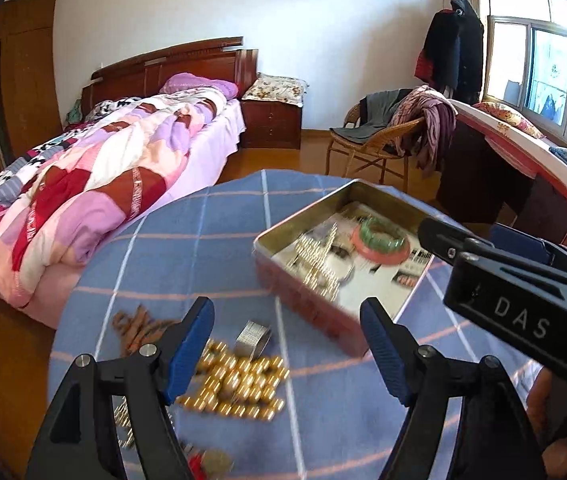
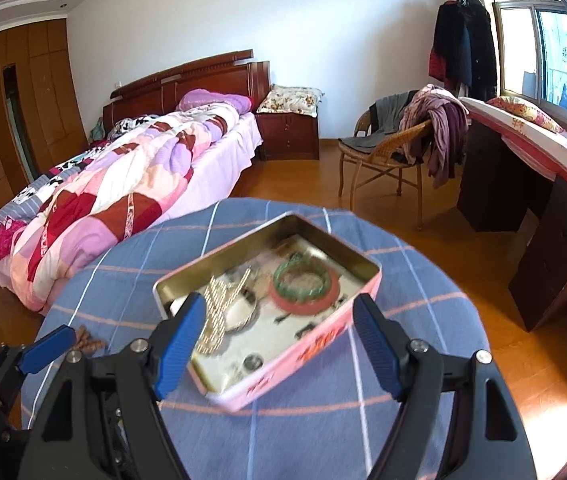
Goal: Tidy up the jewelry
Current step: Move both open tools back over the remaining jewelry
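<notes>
An open pink tin [image 1: 311, 312] [image 2: 307, 354] sits on a round table with a blue checked cloth [image 1: 211, 248] [image 2: 323, 432]. Inside lie a green bangle [image 1: 379, 234] [image 2: 301, 278] on a red ring, a pale bead chain [image 1: 317, 264] [image 2: 215, 316] and a silver bangle. On the cloth in the left wrist view lie a gold bead bracelet [image 1: 239, 384], a silver ring [image 1: 252, 338] and a brown beaded piece [image 1: 135, 328]. My left gripper [image 1: 287, 352] is open above the gold beads. My right gripper [image 2: 279, 344] is open over the tin's near side, empty.
A bed with a patchwork quilt [image 1: 95, 196] stands to the left. A wicker chair with clothes [image 1: 383, 140] and a dark desk [image 1: 495, 184] stand at the right under the window. Small items, one red [image 1: 199, 460], lie at the table's near edge.
</notes>
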A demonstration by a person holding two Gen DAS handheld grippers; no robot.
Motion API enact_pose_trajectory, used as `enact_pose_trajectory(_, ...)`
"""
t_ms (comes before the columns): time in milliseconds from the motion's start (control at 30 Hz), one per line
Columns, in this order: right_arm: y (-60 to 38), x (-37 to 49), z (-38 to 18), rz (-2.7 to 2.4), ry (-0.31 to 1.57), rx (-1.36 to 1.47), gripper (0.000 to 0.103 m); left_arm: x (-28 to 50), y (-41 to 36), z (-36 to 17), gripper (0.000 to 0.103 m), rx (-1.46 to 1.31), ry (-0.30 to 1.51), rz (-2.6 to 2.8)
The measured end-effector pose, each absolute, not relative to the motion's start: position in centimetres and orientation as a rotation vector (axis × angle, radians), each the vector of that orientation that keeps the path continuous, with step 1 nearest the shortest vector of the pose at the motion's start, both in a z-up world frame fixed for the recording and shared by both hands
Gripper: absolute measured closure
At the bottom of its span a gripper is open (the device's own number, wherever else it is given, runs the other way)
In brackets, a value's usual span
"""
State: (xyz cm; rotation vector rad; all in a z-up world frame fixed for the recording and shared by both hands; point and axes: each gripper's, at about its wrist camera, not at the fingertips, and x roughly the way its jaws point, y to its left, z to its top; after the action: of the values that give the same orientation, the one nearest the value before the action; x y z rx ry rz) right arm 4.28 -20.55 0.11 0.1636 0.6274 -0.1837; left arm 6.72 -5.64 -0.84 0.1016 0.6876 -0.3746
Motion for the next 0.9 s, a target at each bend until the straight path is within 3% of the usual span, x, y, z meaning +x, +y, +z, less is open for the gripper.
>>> enact_pose_trajectory(900,-14.9,-1.5,-1.6,-0.125,0.671,0.135,0.023,0.3,5.3,-3.3,0.027,0.133,0.67,-0.242)
